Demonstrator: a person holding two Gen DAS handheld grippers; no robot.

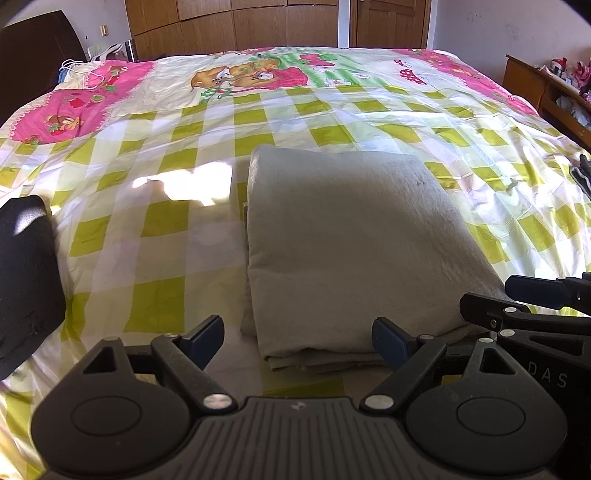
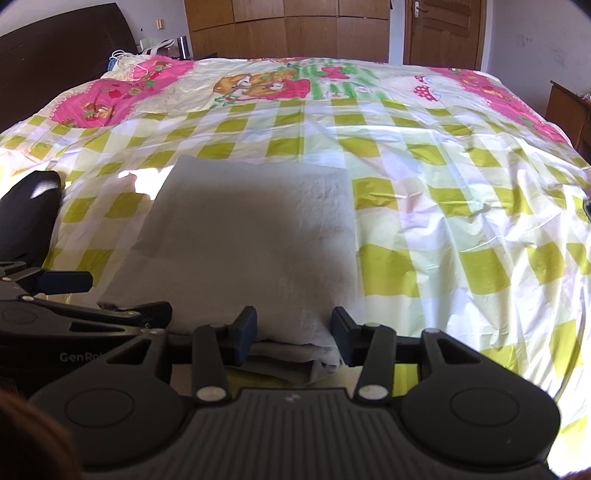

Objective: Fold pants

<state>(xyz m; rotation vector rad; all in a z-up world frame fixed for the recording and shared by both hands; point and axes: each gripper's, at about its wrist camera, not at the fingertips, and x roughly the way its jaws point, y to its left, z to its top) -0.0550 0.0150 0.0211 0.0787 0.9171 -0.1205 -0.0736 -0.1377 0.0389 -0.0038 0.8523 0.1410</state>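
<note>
Showing right tongs [image 1: 532,299] beside pants [image 1: 347,251]: left view.

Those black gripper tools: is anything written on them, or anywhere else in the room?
"DAS" on the right gripper, seen from the left wrist camera; cut off at the frame edge.
"GenRo" on the left gripper, partly hidden.
The bedsheet carries pictures only, no readable words.

Bedroom interior. A bed [image 1: 147,229] under a green-checked cover with pink cartoon panels fills the view. Behind it stand wooden wardrobes [image 1: 236,26], a wooden door [image 2: 443,31] and pale walls [image 2: 535,33]. Dark headboard [image 2: 48,48] at left; wooden shelf unit [image 1: 535,88] at right. Sunlight patches [image 1: 192,181] fall on the cover.
</note>
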